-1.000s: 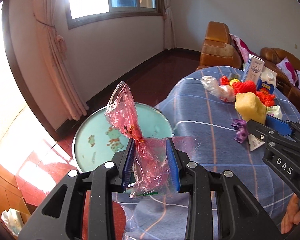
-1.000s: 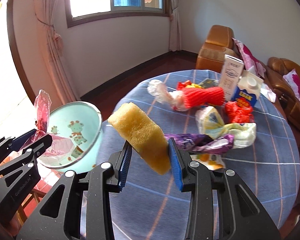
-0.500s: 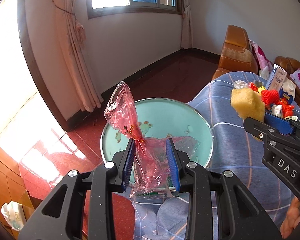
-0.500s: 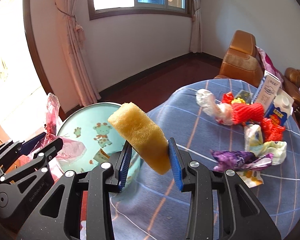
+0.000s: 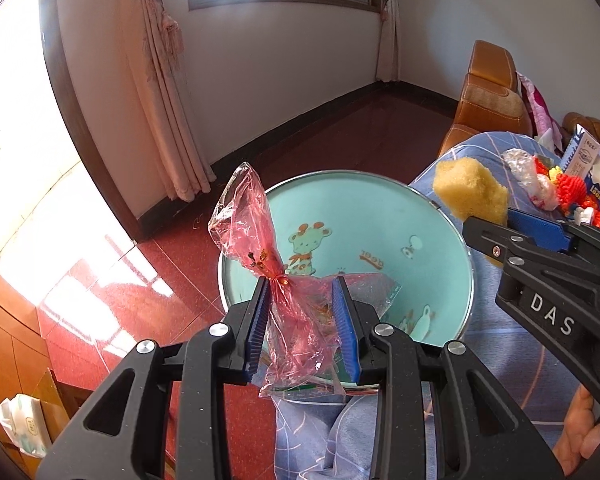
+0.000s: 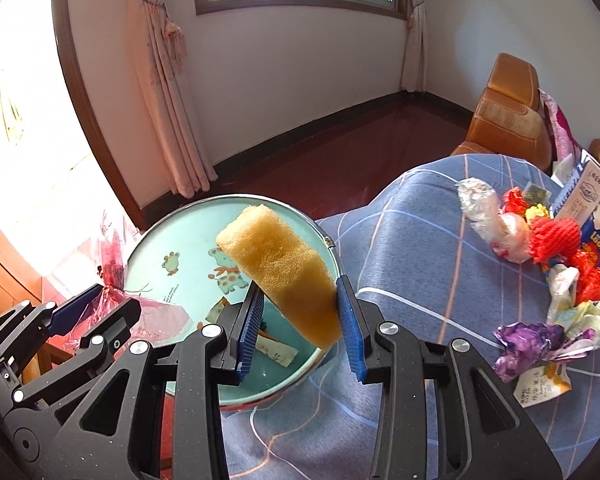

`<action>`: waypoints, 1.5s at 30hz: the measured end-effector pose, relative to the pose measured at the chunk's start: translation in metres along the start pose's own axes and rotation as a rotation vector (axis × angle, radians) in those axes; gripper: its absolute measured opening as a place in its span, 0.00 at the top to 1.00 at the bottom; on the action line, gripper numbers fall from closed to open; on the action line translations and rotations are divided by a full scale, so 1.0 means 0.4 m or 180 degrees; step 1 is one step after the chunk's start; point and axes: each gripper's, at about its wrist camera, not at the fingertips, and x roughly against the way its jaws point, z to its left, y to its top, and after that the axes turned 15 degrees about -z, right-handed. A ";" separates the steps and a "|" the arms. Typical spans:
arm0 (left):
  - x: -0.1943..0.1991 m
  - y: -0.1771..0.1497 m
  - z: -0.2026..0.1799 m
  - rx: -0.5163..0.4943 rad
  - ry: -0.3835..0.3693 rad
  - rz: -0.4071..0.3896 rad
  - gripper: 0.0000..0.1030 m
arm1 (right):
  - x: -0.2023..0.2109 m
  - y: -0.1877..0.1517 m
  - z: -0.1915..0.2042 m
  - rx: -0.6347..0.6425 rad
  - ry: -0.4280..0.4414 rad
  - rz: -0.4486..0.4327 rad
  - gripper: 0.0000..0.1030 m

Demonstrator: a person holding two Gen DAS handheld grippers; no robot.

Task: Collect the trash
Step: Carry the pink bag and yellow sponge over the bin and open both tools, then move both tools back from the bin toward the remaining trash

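Trash: red plastic bag (image 5: 288, 300) pinched in left gripper (image 5: 302, 320), hanging over near-left rim of basin (image 5: 380, 208). Yellow sponge (image 6: 284, 268) clamped in right gripper (image 6: 300, 328), long axis tilted, above basin's near-right side. Both need only release.

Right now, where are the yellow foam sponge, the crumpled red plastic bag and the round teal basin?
yellow foam sponge (image 6: 280, 264), right wrist view, broad top face
crumpled red plastic bag (image 5: 292, 320), left wrist view, pinched middle
round teal basin (image 5: 364, 216), left wrist view, bare inner wall
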 end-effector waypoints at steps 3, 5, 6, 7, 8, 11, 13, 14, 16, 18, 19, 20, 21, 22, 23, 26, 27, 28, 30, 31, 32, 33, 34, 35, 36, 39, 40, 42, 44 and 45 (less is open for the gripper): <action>-0.022 -0.003 0.001 -0.0006 -0.0004 0.0060 0.69 | -0.029 -0.002 0.006 0.0003 0.0009 0.0058 0.63; -0.035 -0.008 0.000 -0.0015 -0.0012 0.0099 0.69 | -0.049 -0.004 0.007 -0.0022 0.0026 0.0115 0.63; -0.041 -0.010 0.000 -0.0017 -0.0015 0.0117 0.69 | -0.061 -0.006 0.007 -0.0034 0.0041 0.0155 0.63; -0.049 -0.015 0.000 -0.0018 -0.0017 0.0144 0.69 | -0.070 -0.007 0.009 -0.0039 0.0049 0.0183 0.63; -0.055 -0.019 0.000 -0.0020 -0.0020 0.0166 0.69 | -0.079 -0.008 0.011 -0.0041 0.0052 0.0211 0.63; -0.073 -0.026 -0.001 -0.0015 -0.0024 0.0217 0.69 | -0.103 -0.009 0.014 -0.0040 0.0068 0.0268 0.62; -0.082 -0.028 0.004 -0.0005 -0.0027 0.0237 0.69 | -0.119 -0.010 0.017 -0.0037 0.0087 0.0319 0.61; -0.086 -0.031 0.007 0.0006 -0.0033 0.0246 0.68 | -0.126 -0.011 0.018 -0.0044 0.0101 0.0348 0.59; -0.091 -0.033 0.009 0.0023 -0.0042 0.0262 0.67 | -0.135 -0.012 0.018 -0.0073 0.0112 0.0376 0.55; -0.096 -0.036 0.011 0.0021 -0.0054 0.0275 0.67 | -0.137 -0.013 0.018 -0.0079 0.0118 0.0379 0.52; -0.097 -0.037 0.008 0.0004 -0.0058 0.0276 0.67 | -0.138 -0.013 0.019 -0.0069 0.0109 0.0379 0.51; -0.099 -0.038 0.011 -0.0004 -0.0059 0.0275 0.67 | -0.139 -0.012 0.019 -0.0066 0.0101 0.0377 0.49; -0.100 -0.038 0.009 -0.0009 -0.0062 0.0272 0.67 | -0.139 -0.011 0.018 -0.0068 0.0098 0.0373 0.48; -0.101 -0.039 0.009 -0.0011 -0.0074 0.0274 0.66 | -0.139 -0.010 0.016 -0.0074 0.0098 0.0370 0.47; -0.102 -0.040 0.009 -0.0012 -0.0087 0.0279 0.66 | -0.139 -0.009 0.014 -0.0076 0.0092 0.0371 0.47; -0.105 -0.043 0.006 -0.0029 -0.0080 0.0297 0.54 | -0.132 -0.004 0.010 -0.0079 0.0077 0.0353 0.43; -0.104 -0.043 0.005 -0.0035 -0.0076 0.0297 0.52 | -0.128 -0.002 0.008 -0.0075 0.0069 0.0338 0.42; -0.101 -0.043 0.004 -0.0046 -0.0069 0.0285 0.48 | -0.126 -0.001 0.008 -0.0076 0.0062 0.0327 0.42; -0.093 -0.040 0.004 -0.0056 -0.0042 0.0259 0.42 | -0.119 0.004 0.003 -0.0090 0.0054 0.0310 0.41; -0.089 -0.038 0.005 -0.0040 -0.0028 0.0247 0.37 | -0.116 0.006 0.001 -0.0096 0.0050 0.0304 0.41; -0.085 -0.036 0.008 -0.0020 -0.0012 0.0237 0.35 | -0.111 0.009 -0.002 -0.0103 0.0043 0.0291 0.40; -0.081 -0.033 0.011 -0.0004 0.0009 0.0229 0.34 | -0.107 0.011 -0.004 -0.0109 0.0037 0.0277 0.38; -0.076 -0.028 0.015 0.0002 0.0042 0.0211 0.33 | -0.100 0.014 -0.008 -0.0120 0.0027 0.0251 0.38; -0.072 -0.026 0.016 0.0001 0.0067 0.0198 0.31 | -0.094 0.016 -0.010 -0.0127 0.0021 0.0232 0.36; -0.068 -0.024 0.018 -0.0002 0.0096 0.0184 0.30 | -0.087 0.019 -0.013 -0.0132 0.0018 0.0214 0.34; -0.052 -0.018 0.021 0.0020 0.0149 0.0159 0.28 | -0.064 0.026 -0.023 -0.0146 -0.0025 0.0153 0.31; -0.047 -0.018 0.020 0.0015 0.0151 0.0157 0.28 | -0.057 0.026 -0.028 -0.0153 -0.0041 0.0141 0.31; -0.036 -0.016 0.009 -0.0036 0.0176 0.0145 0.28 | -0.045 0.025 -0.038 -0.0175 -0.0072 0.0124 0.29; -0.026 -0.012 -0.002 -0.0085 0.0203 0.0130 0.27 | -0.033 0.022 -0.049 -0.0200 -0.0099 0.0110 0.29; -0.021 -0.010 -0.006 -0.0094 0.0205 0.0121 0.27 | -0.026 0.020 -0.057 -0.0212 -0.0119 0.0101 0.29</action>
